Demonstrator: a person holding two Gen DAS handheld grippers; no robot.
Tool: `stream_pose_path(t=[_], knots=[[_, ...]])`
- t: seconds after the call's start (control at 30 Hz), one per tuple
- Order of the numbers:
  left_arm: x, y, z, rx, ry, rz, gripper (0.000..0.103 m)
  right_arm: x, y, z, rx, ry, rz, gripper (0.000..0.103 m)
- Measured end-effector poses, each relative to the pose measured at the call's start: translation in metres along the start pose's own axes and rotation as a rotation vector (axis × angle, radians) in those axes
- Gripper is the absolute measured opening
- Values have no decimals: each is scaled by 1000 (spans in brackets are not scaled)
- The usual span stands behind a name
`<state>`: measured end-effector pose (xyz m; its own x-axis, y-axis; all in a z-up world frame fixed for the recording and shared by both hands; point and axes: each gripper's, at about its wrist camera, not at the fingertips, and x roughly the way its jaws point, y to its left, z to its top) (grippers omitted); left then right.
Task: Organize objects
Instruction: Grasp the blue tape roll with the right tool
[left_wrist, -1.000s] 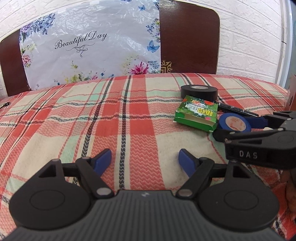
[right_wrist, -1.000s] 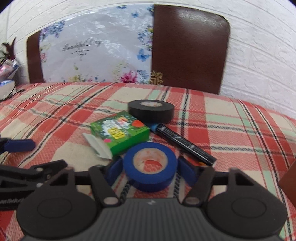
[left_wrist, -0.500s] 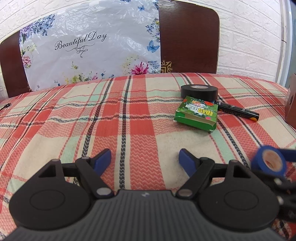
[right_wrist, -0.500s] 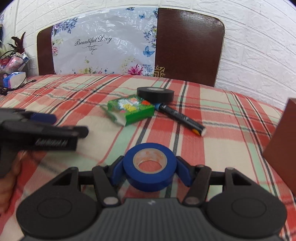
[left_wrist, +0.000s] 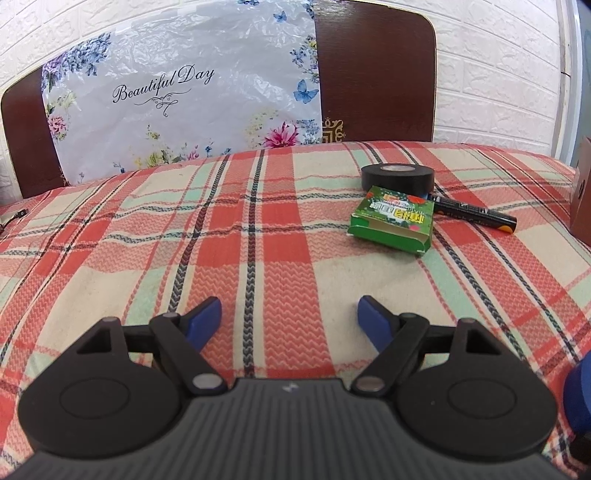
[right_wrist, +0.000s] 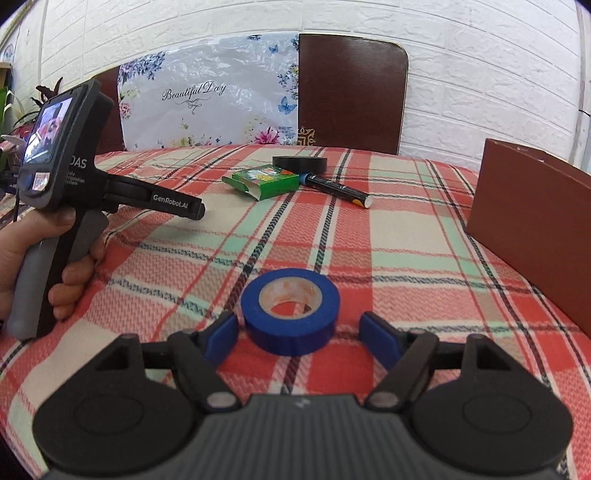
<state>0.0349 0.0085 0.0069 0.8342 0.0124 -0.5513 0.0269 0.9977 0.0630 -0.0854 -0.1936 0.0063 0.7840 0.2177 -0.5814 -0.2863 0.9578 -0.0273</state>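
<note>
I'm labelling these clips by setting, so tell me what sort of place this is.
Probably a bedroom at home: a plaid bedspread over a soft surface, a dark brown headboard against a white brick-pattern wall, and a floral plastic bag leaning on it.

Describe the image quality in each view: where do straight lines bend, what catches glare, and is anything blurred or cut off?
Left wrist view: the checked cloth bulges like a dome, the plastic bag shows pale sheen, and the blue tape is cut off at the right edge. Right wrist view: wall lines curve, corners darken, and the blue tape and marker look sharp, with soft shadows only.
</note>
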Motion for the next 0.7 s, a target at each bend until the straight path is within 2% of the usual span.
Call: stream_pose_path(t=[0.2, 0.27, 0.33, 0.4, 0.5, 0.6, 0.7], knots=[[-23, -6, -9, -8, 48, -7, 82, -3, 1, -3, -22, -11, -3, 76], [-33, -11, -9, -37, 88, -68, 82, -3, 0, -3, -14, -10, 1, 76], [-44, -21, -7, -39, 122, -171, 81, -3, 0, -3, -11, -7, 4, 76], [-52, -36, -4, -35, 158, -283, 75, -2, 0, -3, -9, -7, 6, 76], [-58, -59, 0, -27, 196, -391, 65, -2, 0, -3, -8, -10, 8, 76], [-59, -74, -1, -23, 222, -427, 59, -2, -1, -4, -9, -16, 9, 76], [-56, -80, -3, -22, 246, -426, 53, -2, -1, -5, -9, -19, 12, 76]])
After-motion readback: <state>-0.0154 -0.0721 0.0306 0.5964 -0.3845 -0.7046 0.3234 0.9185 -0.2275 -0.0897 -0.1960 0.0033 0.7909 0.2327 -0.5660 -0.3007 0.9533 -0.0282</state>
